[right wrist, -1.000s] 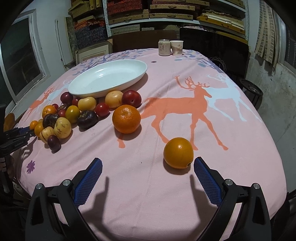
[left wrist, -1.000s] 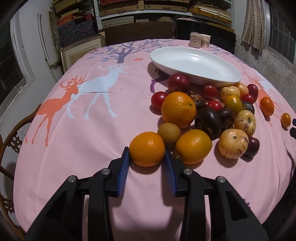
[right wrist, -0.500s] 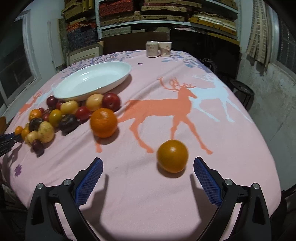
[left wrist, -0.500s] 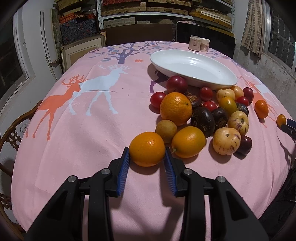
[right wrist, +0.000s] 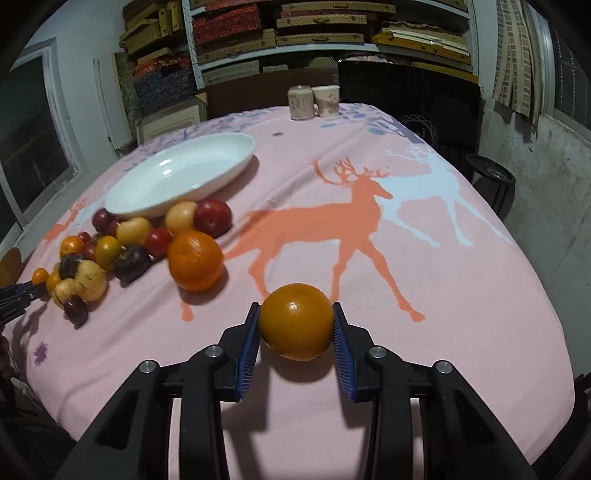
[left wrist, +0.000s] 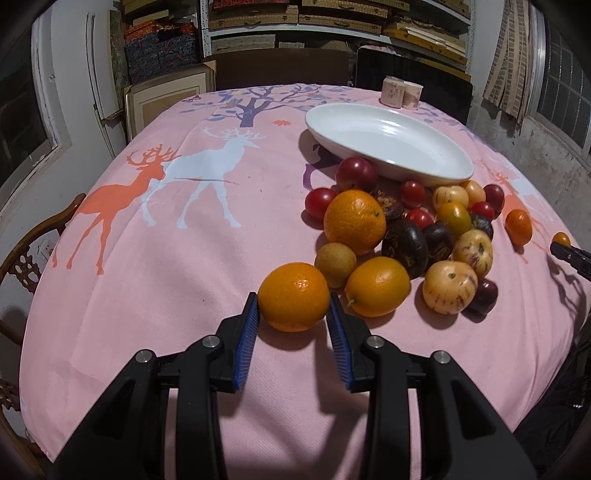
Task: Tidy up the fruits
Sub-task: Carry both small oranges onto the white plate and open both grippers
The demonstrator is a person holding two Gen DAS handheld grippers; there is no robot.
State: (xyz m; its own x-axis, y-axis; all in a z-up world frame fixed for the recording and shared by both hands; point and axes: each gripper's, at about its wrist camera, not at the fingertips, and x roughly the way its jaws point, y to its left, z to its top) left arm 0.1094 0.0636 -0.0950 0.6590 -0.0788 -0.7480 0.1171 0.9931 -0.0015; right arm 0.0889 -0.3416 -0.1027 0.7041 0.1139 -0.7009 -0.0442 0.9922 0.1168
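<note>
Orange fruit (right wrist: 295,321) between right tongs (right wrist: 296,325)

Stacked shelves (right wrist: 332,33), barred window (left wrist: 565,99), dim walls.

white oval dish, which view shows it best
The left wrist view: the white oval dish sits nearer centre, sharp, its whole rim and empty inside visible behind the fruit pile. The right wrist view shows the dish whole too, but off to the side and slightly blurred.
</note>
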